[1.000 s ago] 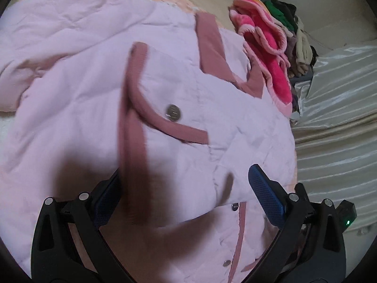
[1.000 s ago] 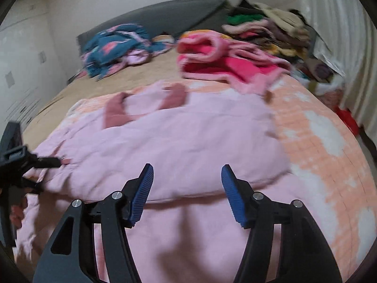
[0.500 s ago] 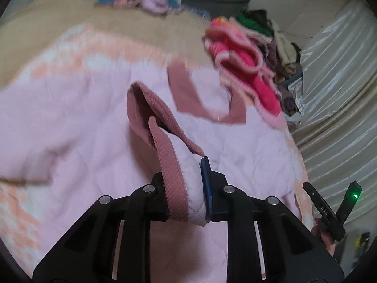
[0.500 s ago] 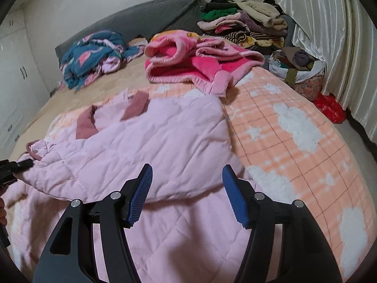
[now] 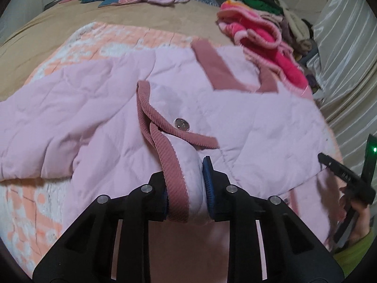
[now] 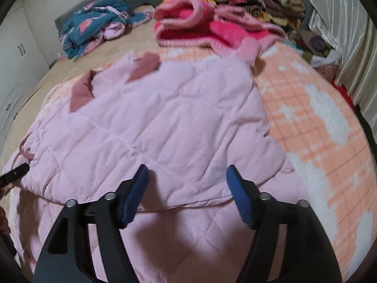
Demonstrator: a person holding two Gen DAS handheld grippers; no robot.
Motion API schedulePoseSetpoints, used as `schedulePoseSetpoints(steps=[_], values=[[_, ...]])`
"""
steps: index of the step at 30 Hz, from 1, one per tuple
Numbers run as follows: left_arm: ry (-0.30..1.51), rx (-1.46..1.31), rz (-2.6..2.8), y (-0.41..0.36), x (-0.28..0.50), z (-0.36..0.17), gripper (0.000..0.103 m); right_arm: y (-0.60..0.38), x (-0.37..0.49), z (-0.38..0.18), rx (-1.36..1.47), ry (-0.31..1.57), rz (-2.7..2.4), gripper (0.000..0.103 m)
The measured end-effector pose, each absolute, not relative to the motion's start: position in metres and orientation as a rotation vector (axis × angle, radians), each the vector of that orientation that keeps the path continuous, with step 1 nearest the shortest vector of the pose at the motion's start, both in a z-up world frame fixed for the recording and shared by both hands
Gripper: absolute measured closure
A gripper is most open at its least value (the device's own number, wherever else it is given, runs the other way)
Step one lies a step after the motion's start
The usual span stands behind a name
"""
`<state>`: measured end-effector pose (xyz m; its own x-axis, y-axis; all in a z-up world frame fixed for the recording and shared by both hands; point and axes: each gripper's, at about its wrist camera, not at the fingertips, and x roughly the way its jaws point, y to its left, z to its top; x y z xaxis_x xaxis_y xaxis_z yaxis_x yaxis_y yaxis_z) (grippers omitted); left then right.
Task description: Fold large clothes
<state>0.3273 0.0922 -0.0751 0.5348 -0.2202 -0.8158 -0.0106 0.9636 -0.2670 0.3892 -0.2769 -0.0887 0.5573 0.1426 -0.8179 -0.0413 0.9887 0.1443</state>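
Since the earlier frame, left tongs have clamped the pink quilted jacket's ribbed trim at lower centre; right tongs, just widening, hover empty over its lower edge. Folding begins on the bed: next, likely seize that edge.

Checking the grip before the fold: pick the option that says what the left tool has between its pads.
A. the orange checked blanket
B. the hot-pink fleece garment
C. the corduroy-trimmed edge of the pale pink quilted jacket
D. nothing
C: in the left wrist view the left tool is clamped on the ribbed dusty-rose trim of the pale pink quilted jacket.
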Motion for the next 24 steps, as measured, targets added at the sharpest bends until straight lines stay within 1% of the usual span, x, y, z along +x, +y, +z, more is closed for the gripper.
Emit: schedulePoseSetpoints(steps=[5,6,9,12,14,16,19,22,24], values=[[1.006,-0.244,-0.112,0.092,0.321,-0.082,0.080,-0.267,0.386,-0.102,0.071,0.963,0.083,0.027],[1.004,-0.242,-0.108,0.091,0.319,-0.081,0.080,-0.266,0.385,-0.103,0.064,0.959,0.083,0.027],[0.996,-0.229,-0.099,0.089,0.315,-0.079,0.075,-0.268,0.384,-0.101,0.074,0.959,0.077,0.026],[0.994,-0.227,-0.093,0.089,0.311,-0.075,0.061,-0.267,0.379,-0.095,0.083,0.954,0.078,0.024],[0.998,-0.234,-0.094,0.090,0.309,-0.071,0.041,-0.267,0.374,-0.091,0.090,0.949,0.083,0.018],[0.999,-0.233,-0.103,0.089,0.305,-0.066,0.034,-0.266,0.369,-0.088,0.101,0.946,0.091,0.017],[0.985,-0.201,-0.092,0.089,0.299,-0.055,0.018,-0.262,0.359,-0.080,0.107,0.934,0.102,0.017],[0.967,-0.188,-0.078,0.095,0.292,-0.044,0.009,-0.252,0.349,-0.066,0.102,0.898,0.123,0.016],[0.953,-0.187,-0.060,0.101,0.287,-0.037,0.009,-0.244,0.344,-0.056,0.092,0.876,0.137,0.016]])
